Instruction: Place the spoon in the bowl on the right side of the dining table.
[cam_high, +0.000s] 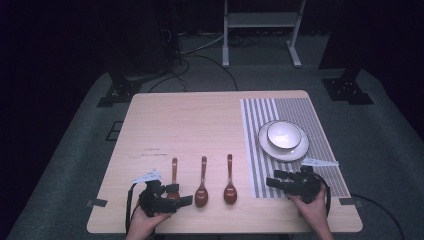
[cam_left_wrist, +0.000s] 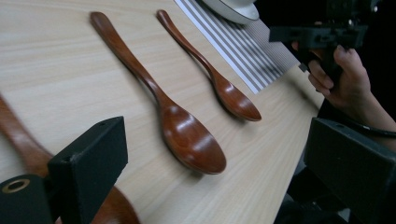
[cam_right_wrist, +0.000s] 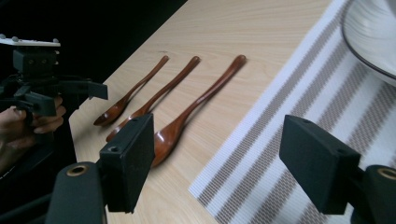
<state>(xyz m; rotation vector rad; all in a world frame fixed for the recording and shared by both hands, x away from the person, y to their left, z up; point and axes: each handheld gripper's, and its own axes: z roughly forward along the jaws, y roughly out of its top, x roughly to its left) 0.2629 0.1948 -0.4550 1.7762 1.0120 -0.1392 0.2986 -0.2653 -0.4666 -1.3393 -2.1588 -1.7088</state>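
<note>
I read no brand, label or writing anywhere on the table (cam_high: 200, 115) or on the things it carries. The one container is a white bowl (cam_high: 284, 135) with a dark rim, standing inside a white plate (cam_high: 300, 151) on a grey-and-white striped placemat (cam_high: 260, 125). From the high view the bowl looks empty; from my right tongs' own camera I catch just the edge of the plate at 1 o'clock, so I cannot check the inside from there.

Three brown wooden spoons lie side by side on the bare wood, handles pointing to 12 o'clock, bowls toward the near edge. The left spoon (cam_high: 173, 180) sits right at my left tongs (cam_high: 175, 199), its bowl just beside their tips at 12 o'clock; I cannot tell whether they touch. The middle spoon (cam_high: 202, 187) and the right spoon (cam_high: 230, 185) lie at 3 o'clock from it, apart from each other, the right one near the placemat's edge.

My left tongs are spread wide with nothing pinched: in their own view the left spoon's bowl shows low at 7 o'clock by the left jaw, the middle spoon lies in the gap farther off.

My right tongs (cam_high: 277, 181) rest on the placemat at 6 o'clock of the plate, also spread wide and empty, with striped cloth showing between the jaws.
</note>
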